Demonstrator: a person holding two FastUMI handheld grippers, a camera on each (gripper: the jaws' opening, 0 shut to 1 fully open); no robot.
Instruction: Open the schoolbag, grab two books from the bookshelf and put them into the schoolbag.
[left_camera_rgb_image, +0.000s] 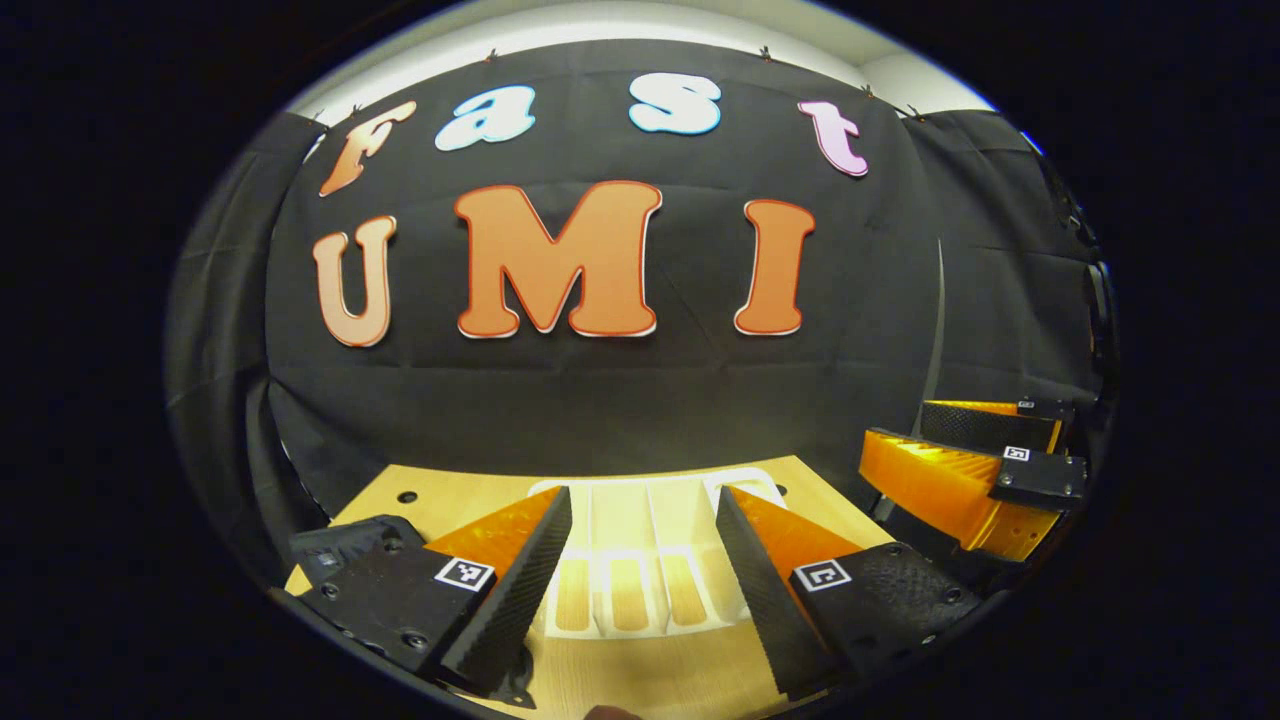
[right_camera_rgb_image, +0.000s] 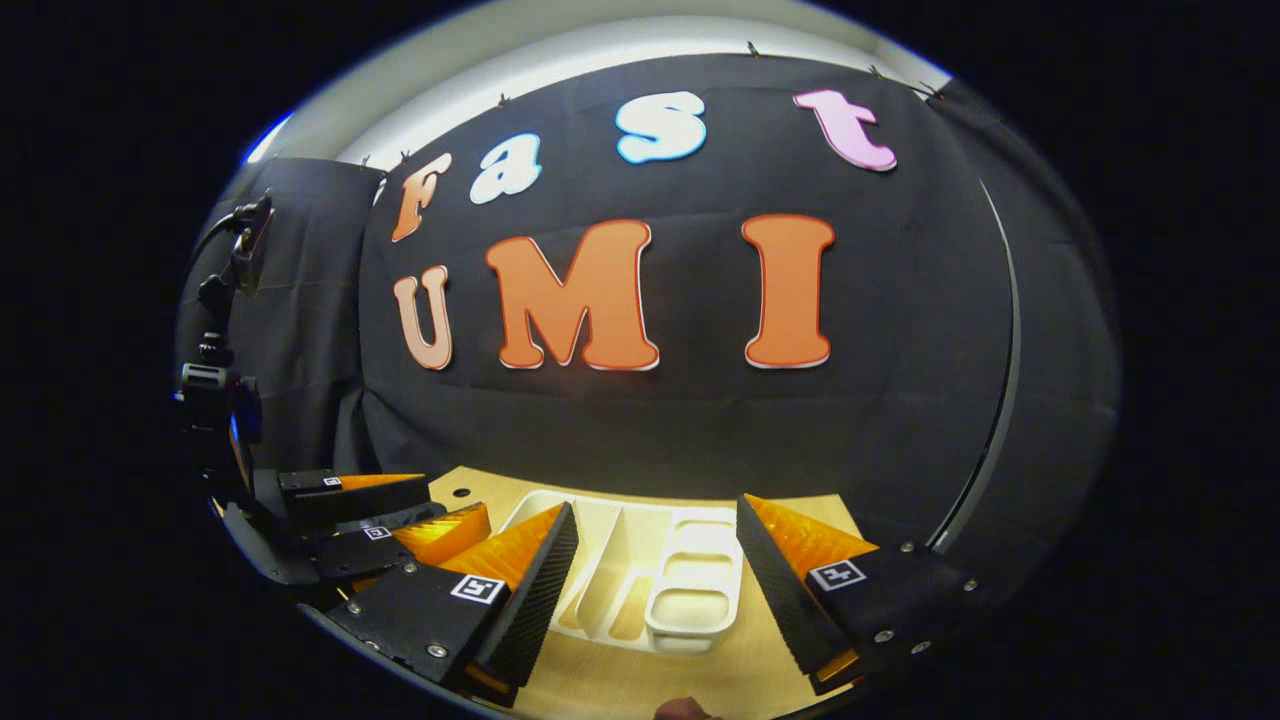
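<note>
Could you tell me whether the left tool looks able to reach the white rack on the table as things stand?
Probably yes: the left tool is open and empty, with the white rack straight ahead on the wooden table.

Two grippers are in play: the left gripper (left_camera_rgb_image: 645, 560), its fingers spread with nothing between them, and the right gripper (right_camera_rgb_image: 655, 575), likewise spread and empty. One wooden table (left_camera_rgb_image: 640, 680) carries one white divided tray (left_camera_rgb_image: 640, 540), which sits toward the table's far edge. In the left gripper view the tray shows three slotted openings side by side. One black cloth wall (left_camera_rgb_image: 600, 400) stands behind the table's far edge.
</note>
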